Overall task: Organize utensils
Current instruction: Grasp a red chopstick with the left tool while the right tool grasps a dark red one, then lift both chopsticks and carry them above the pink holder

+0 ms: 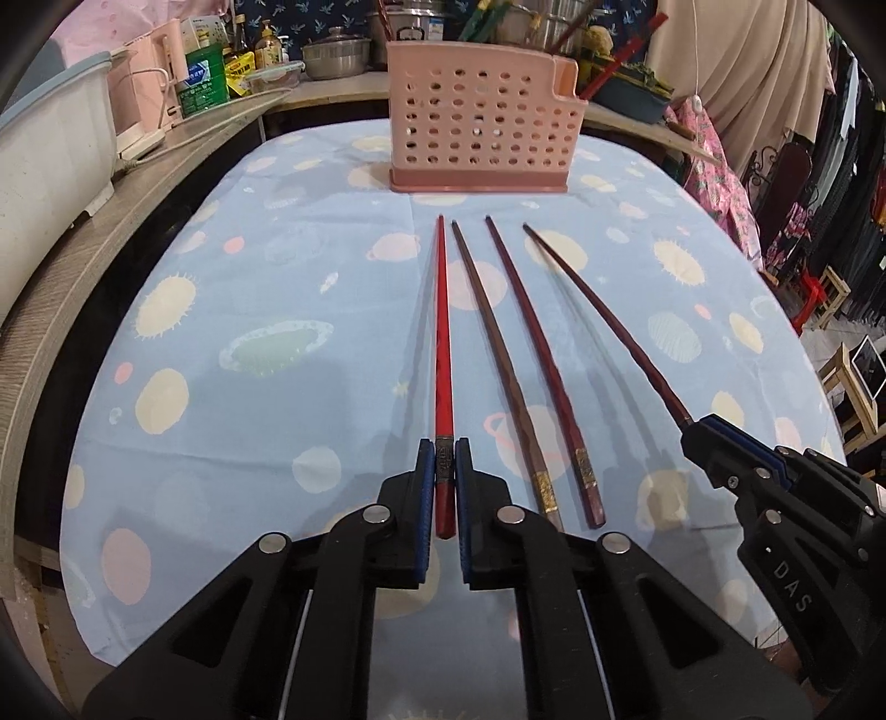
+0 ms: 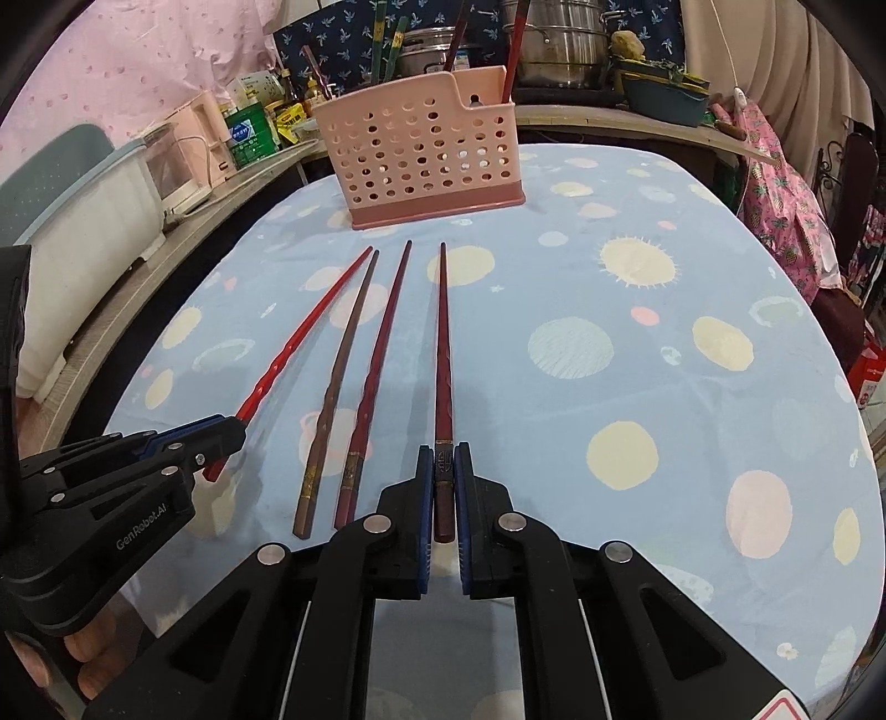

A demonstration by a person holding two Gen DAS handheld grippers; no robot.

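Note:
Several chopsticks lie side by side on the blue patterned tablecloth (image 1: 221,288), tips toward a pink perforated utensil holder (image 1: 479,119) at the far edge. My left gripper (image 1: 444,459) is shut on the thick end of the bright red chopstick (image 1: 441,332), the leftmost one. My right gripper (image 2: 444,462) is shut on the thick end of the dark red chopstick (image 2: 443,343), the rightmost one. A brown chopstick (image 1: 493,343) and a maroon chopstick (image 1: 531,343) lie free between them. The holder also shows in the right wrist view (image 2: 421,144). Each gripper appears in the other's view: the right (image 1: 714,443) and the left (image 2: 221,443).
A wooden counter (image 1: 138,183) runs along the left with a white appliance (image 1: 50,144), bottles and packets. Steel pots (image 2: 559,39) and a teal basin (image 2: 664,97) stand behind the holder. Clothes and wooden stools (image 1: 830,293) are at the right.

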